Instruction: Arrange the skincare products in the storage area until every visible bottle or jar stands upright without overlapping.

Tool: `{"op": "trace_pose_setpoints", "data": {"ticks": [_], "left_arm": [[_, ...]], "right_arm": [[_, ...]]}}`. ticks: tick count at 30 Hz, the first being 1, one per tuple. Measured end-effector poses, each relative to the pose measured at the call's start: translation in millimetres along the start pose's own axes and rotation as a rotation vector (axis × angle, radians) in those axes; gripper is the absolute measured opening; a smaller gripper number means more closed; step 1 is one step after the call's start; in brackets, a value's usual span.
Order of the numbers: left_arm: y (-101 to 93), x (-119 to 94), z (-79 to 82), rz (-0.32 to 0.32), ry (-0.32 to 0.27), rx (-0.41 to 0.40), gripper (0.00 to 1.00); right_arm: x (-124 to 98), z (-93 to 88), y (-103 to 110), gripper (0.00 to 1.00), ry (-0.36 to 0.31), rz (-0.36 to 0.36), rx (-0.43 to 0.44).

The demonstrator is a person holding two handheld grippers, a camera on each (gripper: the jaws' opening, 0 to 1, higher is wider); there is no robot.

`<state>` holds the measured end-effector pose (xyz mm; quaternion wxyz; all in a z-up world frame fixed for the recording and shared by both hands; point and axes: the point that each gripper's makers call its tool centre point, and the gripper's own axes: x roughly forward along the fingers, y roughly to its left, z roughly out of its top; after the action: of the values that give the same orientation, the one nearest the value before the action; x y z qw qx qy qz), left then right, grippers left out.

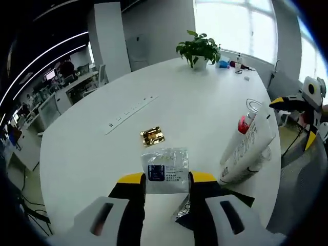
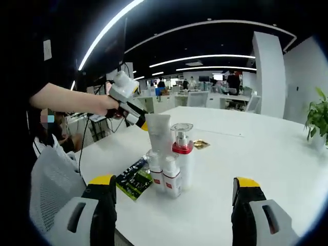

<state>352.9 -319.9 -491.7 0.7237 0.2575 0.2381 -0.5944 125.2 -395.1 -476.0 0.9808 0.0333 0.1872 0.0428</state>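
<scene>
Left hand-held gripper [image 1: 165, 180]: clamping a clear sachet [image 1: 165, 170] by its lower edge over the desk [image 1: 92, 154]; light, limp, slippery film, probably best pinched flat.
Right hand-held gripper [image 2: 174, 197]: hanging wide apart, facing the bottles [image 2: 171, 171] standing clustered on the desk; rigid, likely tippy.

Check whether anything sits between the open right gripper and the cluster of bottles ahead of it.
Nothing visible blocks it. The right gripper has its jaws wide apart, with bare white table up to the small bottles and the pump bottle. The dark green packet lies flat, off to the left of them.
</scene>
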Motion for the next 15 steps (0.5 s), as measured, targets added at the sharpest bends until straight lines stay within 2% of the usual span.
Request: {"op": "trace_pose_setpoints", "data": {"ticks": [8,12,15], "left_arm": [[-13.8,-31.6,10.4,0.026,-0.054,-0.002,0.29],[-16.6,-43.4,13.3,0.038,-0.073,-0.003,0.29],[-27.2,-60.0,18.9,0.051,-0.099,-0.015,0.29]], "right_arm": [[-1.8,8.0,7.9,0.97,-0.022,0.017,0.001],[-4.1,17.1,14.0,0.96,-0.042,0.03,0.002],[-6.3,24.3,17.2,0.94,-0.063,0.033,0.012]]}}
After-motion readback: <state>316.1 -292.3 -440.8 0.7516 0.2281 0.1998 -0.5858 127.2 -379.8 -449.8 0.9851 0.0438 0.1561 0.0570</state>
